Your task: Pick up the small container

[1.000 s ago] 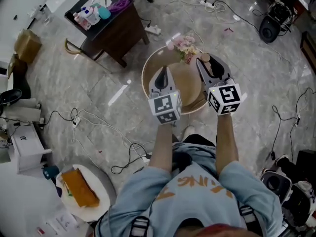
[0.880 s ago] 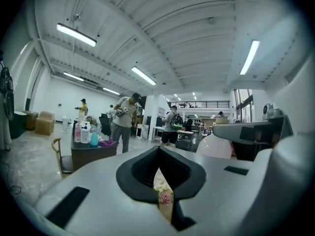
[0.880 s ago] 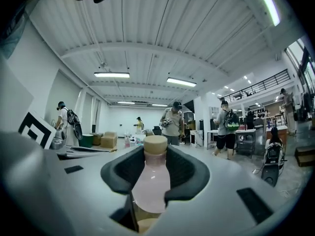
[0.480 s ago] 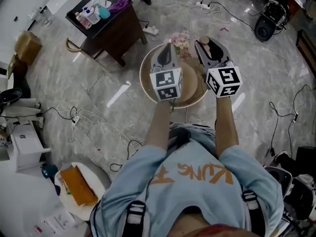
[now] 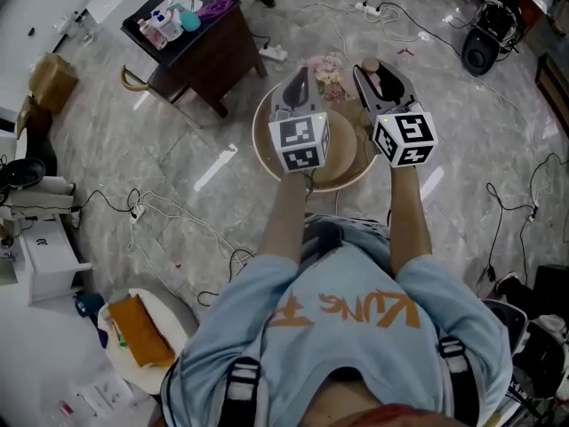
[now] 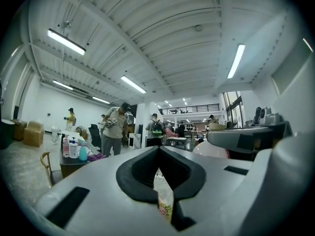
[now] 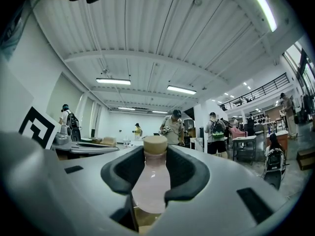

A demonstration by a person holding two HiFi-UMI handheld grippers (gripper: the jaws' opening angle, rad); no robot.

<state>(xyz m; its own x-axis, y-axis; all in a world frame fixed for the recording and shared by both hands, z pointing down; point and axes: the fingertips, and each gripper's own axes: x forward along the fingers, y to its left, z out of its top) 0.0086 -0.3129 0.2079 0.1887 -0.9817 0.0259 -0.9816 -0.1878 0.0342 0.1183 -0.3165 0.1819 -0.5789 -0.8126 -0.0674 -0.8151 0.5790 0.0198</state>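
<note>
Head view: both arms reach over a round counter (image 5: 260,145). The left hand-held gripper (image 5: 299,76) is above the counter's far edge, just beside a bunch of flowers (image 5: 327,71). The right hand-held gripper (image 5: 380,76) is above the far right edge with the small container (image 5: 372,68) in it. Left gripper view: the jaws are pressed together but for a thin slit, with nothing between them. Right gripper view: the jaws clamp the small container's pale pink body. It stands upright, its tan cap (image 7: 155,144) above the pads. Whether its base touches the counter cannot be told.
</note>
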